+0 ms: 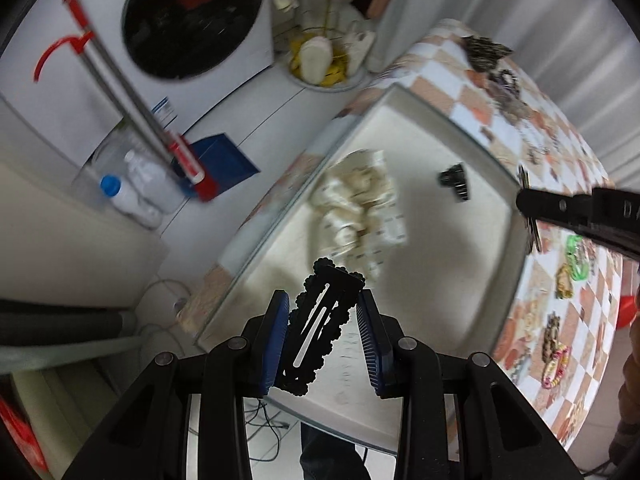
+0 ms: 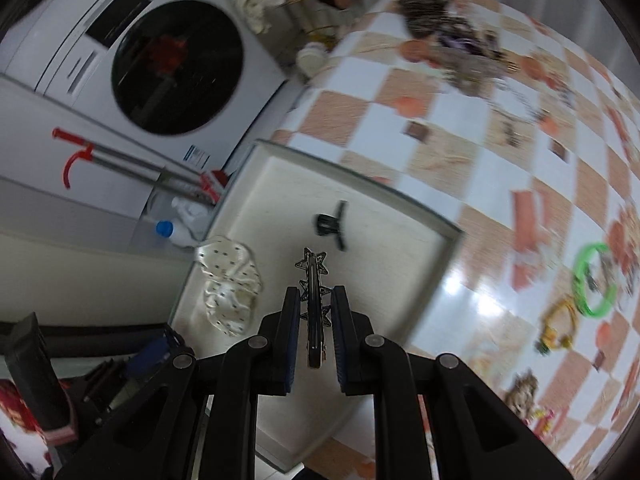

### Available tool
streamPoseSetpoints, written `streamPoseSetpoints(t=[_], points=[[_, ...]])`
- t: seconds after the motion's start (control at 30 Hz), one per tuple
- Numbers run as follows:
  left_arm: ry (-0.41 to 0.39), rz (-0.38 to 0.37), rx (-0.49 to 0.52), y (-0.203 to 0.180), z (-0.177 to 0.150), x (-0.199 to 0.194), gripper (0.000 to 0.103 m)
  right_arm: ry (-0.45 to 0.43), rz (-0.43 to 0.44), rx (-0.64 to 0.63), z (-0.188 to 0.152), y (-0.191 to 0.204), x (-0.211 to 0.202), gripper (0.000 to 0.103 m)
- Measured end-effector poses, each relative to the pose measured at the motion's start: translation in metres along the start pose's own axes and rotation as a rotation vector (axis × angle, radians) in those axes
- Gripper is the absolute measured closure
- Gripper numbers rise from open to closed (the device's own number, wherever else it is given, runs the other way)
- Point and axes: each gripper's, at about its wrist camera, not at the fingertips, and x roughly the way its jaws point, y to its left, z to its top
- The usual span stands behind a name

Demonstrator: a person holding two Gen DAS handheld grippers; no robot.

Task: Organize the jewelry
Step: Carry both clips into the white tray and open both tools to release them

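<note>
Left wrist view: the left tool [image 1: 322,334] grips a flat black scalloped clip [image 1: 320,330] between ribbed blue pads, above the near edge of a pale rimmed tray [image 1: 436,264]. The right tool [image 2: 315,330] is clamped on a slim star-studded metal clip [image 2: 315,300] over that tray, where a cream satin scrunchie [image 2: 230,288] and small black claw [image 2: 330,224] lie on the checkered worktop [image 2: 460,152].

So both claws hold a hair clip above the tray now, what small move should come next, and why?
Probably lower the left claw slightly and release its black scalloped snap clip onto bare tray floor. It already hangs over the tray, near the cream scrunchie and small black claw clip lying inside.
</note>
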Motion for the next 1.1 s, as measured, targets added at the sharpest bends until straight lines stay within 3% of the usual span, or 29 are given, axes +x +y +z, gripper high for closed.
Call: streamPoseSetpoints(t=[0.47,0.83,0.9,0.97,1.0,1.03,1.1], points=[[0.043,0.056,-0.036,0.008,-0.003,0.049,0.063,0.051,-0.032,-0.112,0.037,0.039,0.071,0.086],[0.019,0.11,-0.008,0.001,-0.001,0.057,0.062,0.07,-0.08,-0.139,0.052,0.043,0.104,0.086],[0.018,0.125,0.003,-0.001,-0.002,0.057,0.059,0.07,-0.081,-0.138,0.052,0.041,0.106,0.086],[0.018,0.142,0.011,-0.002,-0.002,0.056,0.041,0.066,-0.087,-0.146,0.051,0.043,0.106,0.086],[0.016,0.138,0.012,-0.002,-0.002,0.055,0.041,0.065,-0.092,-0.152,0.051,0.044,0.107,0.085],[0.016,0.14,0.014,-0.002,-0.003,0.054,0.041,0.067,-0.094,-0.157,0.052,0.046,0.107,0.084],[0.016,0.137,0.022,-0.004,-0.004,0.051,0.041,0.075,-0.077,-0.151,0.052,0.045,0.106,0.067]])
